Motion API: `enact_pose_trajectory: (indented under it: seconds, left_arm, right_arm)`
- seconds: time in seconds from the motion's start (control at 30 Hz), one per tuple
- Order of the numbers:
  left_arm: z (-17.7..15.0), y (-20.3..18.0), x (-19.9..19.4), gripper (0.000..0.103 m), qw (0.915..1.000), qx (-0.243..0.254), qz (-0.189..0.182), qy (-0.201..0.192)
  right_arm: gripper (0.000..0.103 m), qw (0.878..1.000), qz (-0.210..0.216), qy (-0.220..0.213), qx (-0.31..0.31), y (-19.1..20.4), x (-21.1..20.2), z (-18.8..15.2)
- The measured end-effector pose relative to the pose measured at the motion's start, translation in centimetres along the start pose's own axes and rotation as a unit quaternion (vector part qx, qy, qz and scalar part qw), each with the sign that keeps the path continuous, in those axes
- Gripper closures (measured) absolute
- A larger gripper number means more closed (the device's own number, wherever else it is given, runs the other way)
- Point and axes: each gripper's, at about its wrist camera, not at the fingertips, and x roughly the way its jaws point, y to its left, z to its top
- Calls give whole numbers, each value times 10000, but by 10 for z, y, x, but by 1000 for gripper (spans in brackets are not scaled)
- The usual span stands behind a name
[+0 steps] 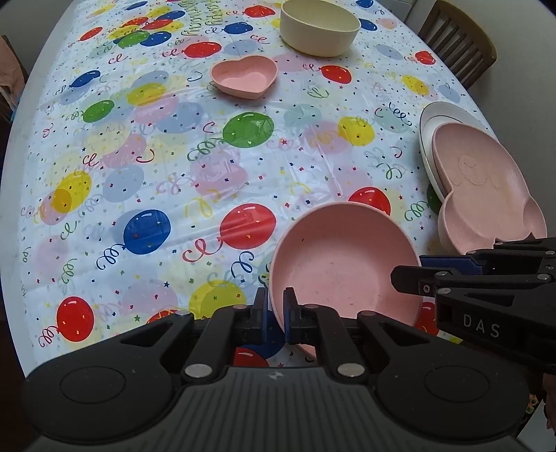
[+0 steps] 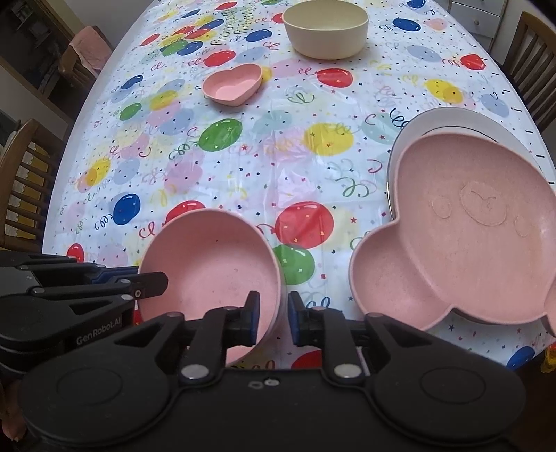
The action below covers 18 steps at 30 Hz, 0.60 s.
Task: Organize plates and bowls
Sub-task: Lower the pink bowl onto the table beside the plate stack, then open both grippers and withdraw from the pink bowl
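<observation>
My left claw (image 1: 276, 313) is clenched on the near rim of the pink bowl (image 1: 344, 257), one pad inside the wall and one outside. My right claw (image 2: 272, 318) straddles the rim on the bowl's other side; in its own view a gap shows between the outer pad and the wall, so I read it as released, not gripping. The bowl sits tilted at the near edge of the tabletop (image 1: 215, 167), between the two claws.

My worry is the one-sided hold: with only the left claw pinching a thin rim, the bowl could pivot or slip out if I lift fast. If I swing it to the right, it may knock the pink divided plate (image 2: 462, 226), which lies on a white plate (image 2: 448, 120) just beside the bowl and overhangs it towards me; a bump could slide that plate off the stack.

Farther out, a pink heart-shaped dish (image 1: 245, 78) and a cream bowl (image 1: 319, 27) stand well apart on the balloon-print cloth, with nothing between them and the bowl. Wooden chairs (image 2: 535, 69) stand around the tabletop.
</observation>
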Motion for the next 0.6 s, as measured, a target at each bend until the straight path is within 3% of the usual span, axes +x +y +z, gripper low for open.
enact_pose_trajectory:
  seconds: [0.6]
  left_arm:
    - [21, 3, -55, 94, 9962, 189, -146, -832]
  right_arm:
    - [69, 9982, 46, -602, -16, 9, -46, 22]
